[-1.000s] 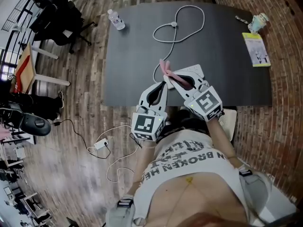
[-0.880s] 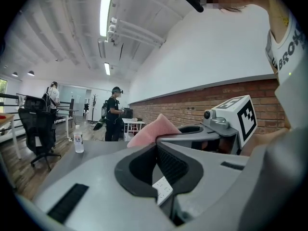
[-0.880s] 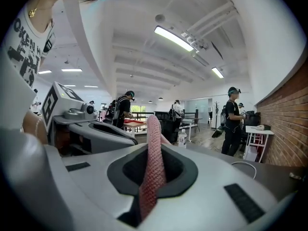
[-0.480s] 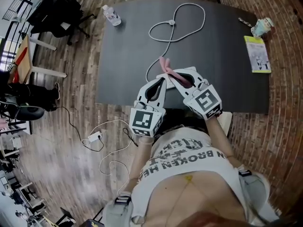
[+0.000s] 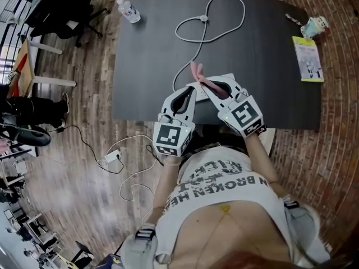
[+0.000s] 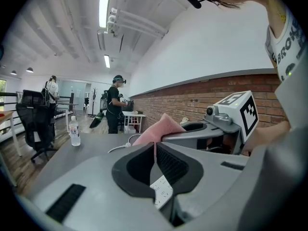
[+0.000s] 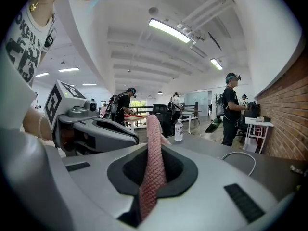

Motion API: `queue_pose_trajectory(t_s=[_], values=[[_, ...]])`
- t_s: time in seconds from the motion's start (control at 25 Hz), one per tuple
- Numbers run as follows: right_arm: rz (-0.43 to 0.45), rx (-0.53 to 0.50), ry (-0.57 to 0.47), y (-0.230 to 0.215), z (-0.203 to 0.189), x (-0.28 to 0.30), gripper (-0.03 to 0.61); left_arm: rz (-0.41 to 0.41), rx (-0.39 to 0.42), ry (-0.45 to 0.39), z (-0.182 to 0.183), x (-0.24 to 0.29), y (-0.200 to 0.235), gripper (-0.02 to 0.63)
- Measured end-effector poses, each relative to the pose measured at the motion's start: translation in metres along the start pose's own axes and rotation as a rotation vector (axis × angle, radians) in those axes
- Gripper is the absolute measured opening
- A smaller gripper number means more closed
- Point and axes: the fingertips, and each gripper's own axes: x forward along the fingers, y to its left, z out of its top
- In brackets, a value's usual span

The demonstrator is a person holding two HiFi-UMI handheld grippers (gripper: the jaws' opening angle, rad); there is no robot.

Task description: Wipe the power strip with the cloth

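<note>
The white power strip (image 5: 225, 79) lies near the front edge of the black table (image 5: 151, 60), mostly hidden under both grippers. Its white cable (image 5: 202, 19) loops away toward the far side. A pink cloth (image 5: 197, 73) sticks up past the fingertips. My right gripper (image 5: 203, 88) is shut on the cloth (image 7: 153, 134), which runs between its jaws (image 7: 153, 150). My left gripper (image 5: 192, 93) is shut, tip to tip beside the right one. In the left gripper view the cloth (image 6: 159, 129) sits just beyond its tips (image 6: 154, 150); whether they pinch it is unclear.
A water bottle (image 5: 128, 10) stands at the table's far left corner. A yellow-green booklet (image 5: 308, 58) and a small cup (image 5: 314, 26) lie at the right. An adapter with cables (image 5: 109, 158) lies on the wooden floor at the left. Several people stand in the room beyond.
Both grippers have sunk a little together over the power strip, staying tip to tip. The cloth stays in the right gripper's jaws.
</note>
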Motion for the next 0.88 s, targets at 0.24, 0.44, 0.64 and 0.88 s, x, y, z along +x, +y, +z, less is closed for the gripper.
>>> queue_pose_trajectory(t_s=[0.24,0.44,0.64,0.88], values=[[-0.052,0.005,0.065,-0.008,-0.022,0.018,0.017,-0.03,-0.017,0.076,-0.032,0.007,0.029,0.009],[-0.063,0.036,0.121,-0.013,-0.043,0.033,0.017,-0.069,-0.044,0.156,-0.07,0.017,0.044,0.009],[-0.072,0.047,0.187,-0.016,-0.065,0.047,0.017,-0.117,-0.05,0.274,-0.117,0.028,0.052,0.068],[-0.065,0.041,0.26,-0.018,-0.093,0.063,0.017,-0.196,0.006,0.458,-0.176,0.042,0.05,0.146]])
